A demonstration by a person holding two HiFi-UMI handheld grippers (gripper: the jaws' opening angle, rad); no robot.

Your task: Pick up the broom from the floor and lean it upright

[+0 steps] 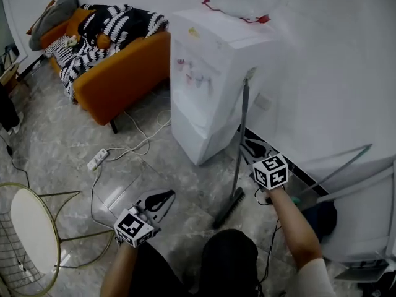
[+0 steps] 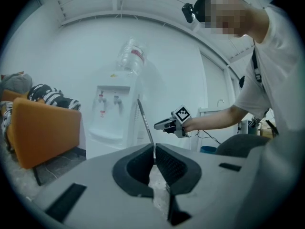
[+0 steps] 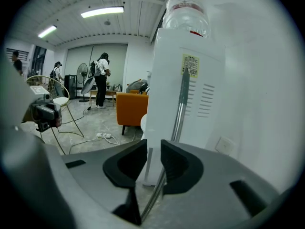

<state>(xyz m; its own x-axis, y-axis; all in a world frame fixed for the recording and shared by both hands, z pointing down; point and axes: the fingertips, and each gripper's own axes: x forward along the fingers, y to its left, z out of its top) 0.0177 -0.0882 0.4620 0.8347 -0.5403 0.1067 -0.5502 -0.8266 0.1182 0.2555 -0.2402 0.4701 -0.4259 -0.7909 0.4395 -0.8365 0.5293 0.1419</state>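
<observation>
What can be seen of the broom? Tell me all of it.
The broom has a thin, shiny, metal-looking handle with a grey tip and a dark, narrow head. It stands nearly upright, slightly tilted. The head rests on the pale marbled floor, and the tip leans against the side of the white water dispenser. The right gripper, jaws apart, hovers close beside the handle without touching it.

Head camera looks steeply down from above onto the floor, the broom point(image 1: 240, 142) and the water dispenser point(image 1: 207, 79). The camera on the left gripper point(image 2: 153, 149) sits low and well back, facing about level at the same dispenser and broom, with the right gripper point(image 2: 158, 125) in shot. The right gripper's camera is close up on the broom handle and dispenser side; the sofa point(image 3: 131, 106) shows in all three.
</observation>
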